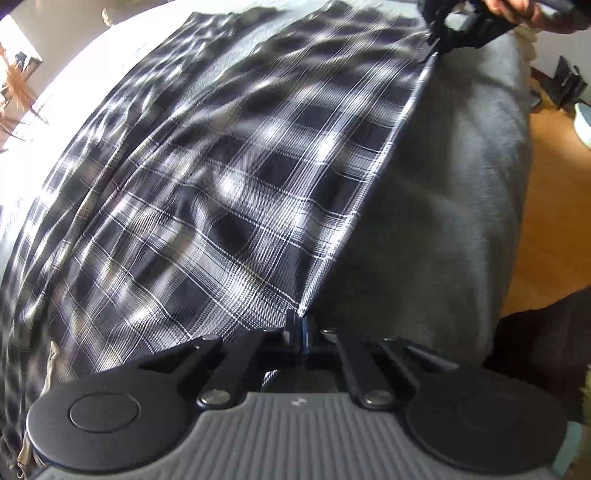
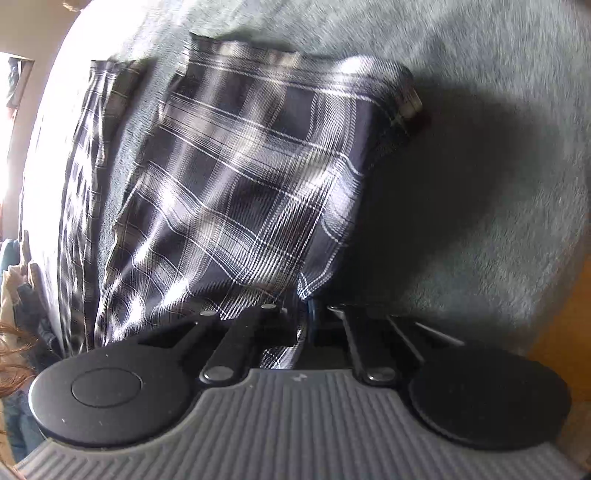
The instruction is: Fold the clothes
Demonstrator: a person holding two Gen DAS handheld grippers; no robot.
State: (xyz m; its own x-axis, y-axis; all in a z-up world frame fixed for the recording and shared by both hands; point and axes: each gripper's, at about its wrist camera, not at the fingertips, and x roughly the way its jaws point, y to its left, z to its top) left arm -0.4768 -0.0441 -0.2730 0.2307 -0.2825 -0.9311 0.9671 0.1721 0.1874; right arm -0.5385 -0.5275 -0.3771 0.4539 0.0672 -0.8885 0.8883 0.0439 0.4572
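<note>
At six o'clock in each wrist view a claw is pinched tight on the hem of one plaid garment. The left claw grips the near corner, and the edge runs taut from it up toward one o'clock, where the right claw bites the far corner with a hand behind it. Seen from the right wrist view, the right claw has a strip of the cloth drawn back between its fingers. The rest of the garment sags and bunches over a grey blanket toward eleven o'clock, its far end curled over at one o'clock.

Judging by the risks: both grips are on thin corner bites, so a sharp pull apart could slip the hem out of one claw and drop that side in a heap. The blanket looks fleecy, and dragging the slack part across it would likely catch and wrinkle the cloth, or skew any fold. The bunched far half at ten o'clock in the left wrist view could get trapped underneath if the held edge is laid over without being evened. Motion blur suggests brisk travel, which adds to the chance of a crooked landing.

As for writing: none can be read on the garment. Each claw body carries only a small pale mark on the ribbed grey plate, too small to make out.
</note>
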